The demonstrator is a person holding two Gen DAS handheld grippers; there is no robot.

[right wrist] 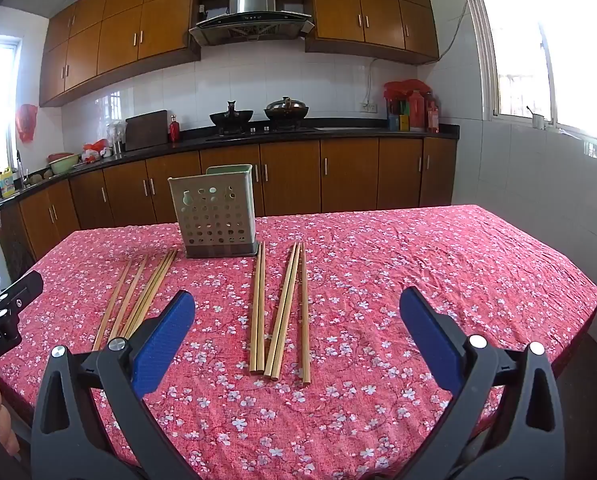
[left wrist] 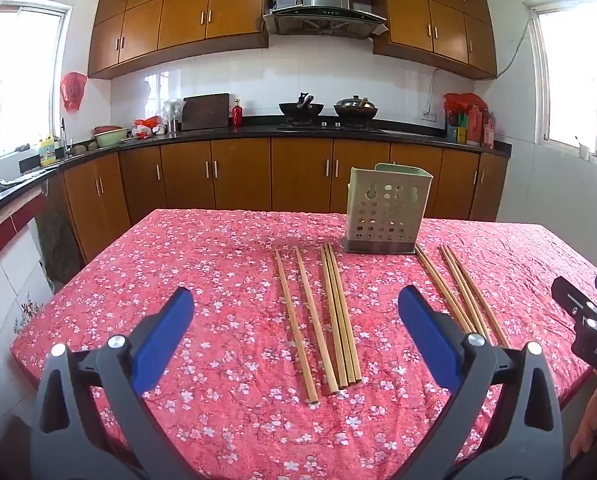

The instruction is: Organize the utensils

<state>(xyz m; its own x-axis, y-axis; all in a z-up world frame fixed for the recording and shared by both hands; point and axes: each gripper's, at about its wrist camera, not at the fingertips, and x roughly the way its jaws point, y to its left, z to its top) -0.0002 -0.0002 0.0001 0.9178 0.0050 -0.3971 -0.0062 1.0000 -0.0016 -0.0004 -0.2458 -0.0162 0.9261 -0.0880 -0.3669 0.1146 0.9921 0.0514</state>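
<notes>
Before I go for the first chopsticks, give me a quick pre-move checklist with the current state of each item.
1. Left claw open and empty: ok.
2. Right claw open and empty: ok.
3. Perforated holder upright on the tablecloth: ok.
4. Holder empty inside: cannot tell, only its outside shows.
5. Left chopstick group flat, unobstructed: ok.
6. Right chopstick group flat, between the right claw's fingers in view: ok.

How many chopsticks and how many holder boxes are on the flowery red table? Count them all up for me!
Chopsticks: 10
Utensil holder: 1
Total: 11
</notes>
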